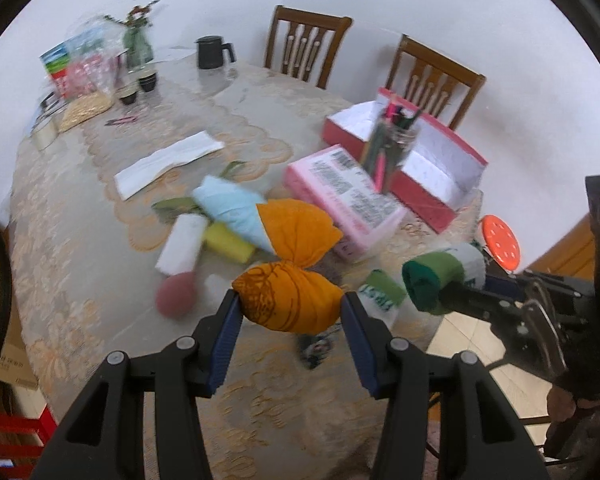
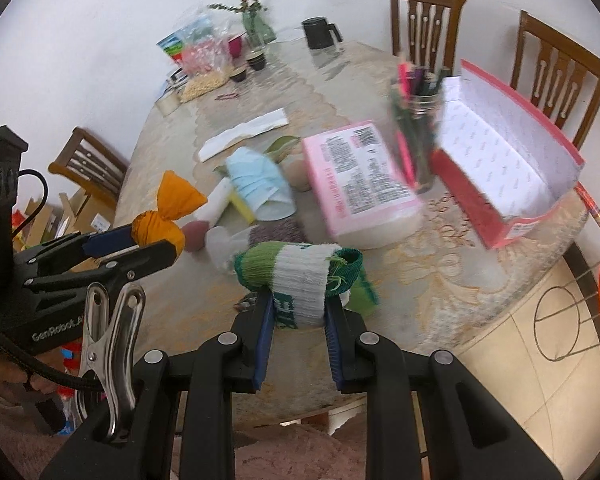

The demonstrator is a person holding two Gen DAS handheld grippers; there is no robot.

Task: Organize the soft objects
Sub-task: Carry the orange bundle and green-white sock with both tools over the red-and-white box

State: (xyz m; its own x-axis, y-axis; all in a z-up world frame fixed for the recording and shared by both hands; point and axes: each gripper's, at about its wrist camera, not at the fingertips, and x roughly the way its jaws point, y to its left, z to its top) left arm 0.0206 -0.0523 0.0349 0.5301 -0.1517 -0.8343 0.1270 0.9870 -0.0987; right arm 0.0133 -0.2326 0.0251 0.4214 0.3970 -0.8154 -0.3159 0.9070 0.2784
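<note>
The right hand-held gripper (image 2: 298,312) clamps a green-and-white rolled sock (image 2: 300,276) above the table (image 2: 440,280).

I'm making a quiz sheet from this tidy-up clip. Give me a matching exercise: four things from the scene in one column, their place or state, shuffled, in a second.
Things
1. orange cloth bundle
2. green and white rolled sock
3. jar of pens
4. black jug

Places or states
A. at the table's far end
B. clamped in the right gripper
C. beside the open red box
D. clamped in the left gripper

Pairs: 1-D, 2-B, 3-C, 4-A
</note>
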